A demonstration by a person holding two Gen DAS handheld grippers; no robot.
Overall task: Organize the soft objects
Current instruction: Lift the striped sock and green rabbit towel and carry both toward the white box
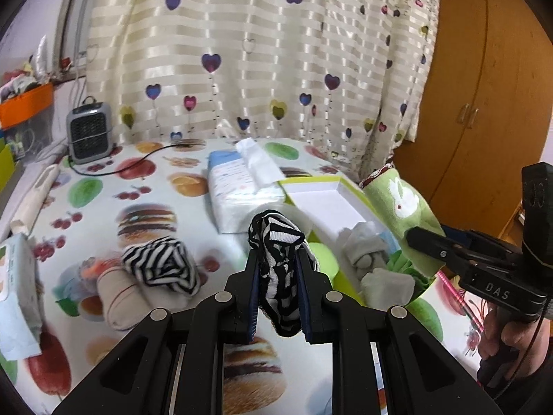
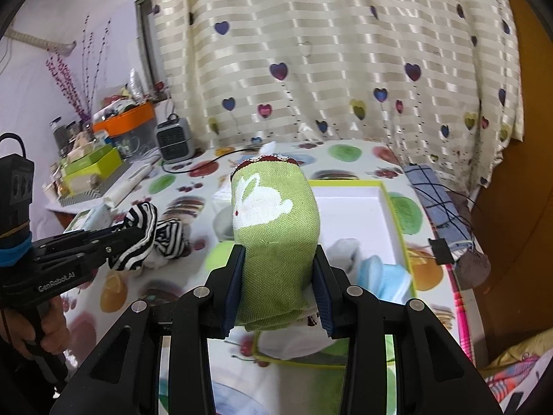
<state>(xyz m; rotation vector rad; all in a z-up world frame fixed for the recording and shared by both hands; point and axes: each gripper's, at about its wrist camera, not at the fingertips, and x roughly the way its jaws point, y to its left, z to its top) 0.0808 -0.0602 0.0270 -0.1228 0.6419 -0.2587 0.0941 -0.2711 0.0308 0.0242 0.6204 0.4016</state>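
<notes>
The left claw [image 1: 279,269] grips a striped sock [image 1: 276,263] above the worktop [image 1: 103,190]; the right claw [image 2: 280,287] grips a green sock [image 2: 273,228] beside the box [image 2: 387,186].

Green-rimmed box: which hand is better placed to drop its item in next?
Probably right. The right gripper holds the green rabbit cloth over the box; the left gripper's striped sock sits beside it.
</notes>
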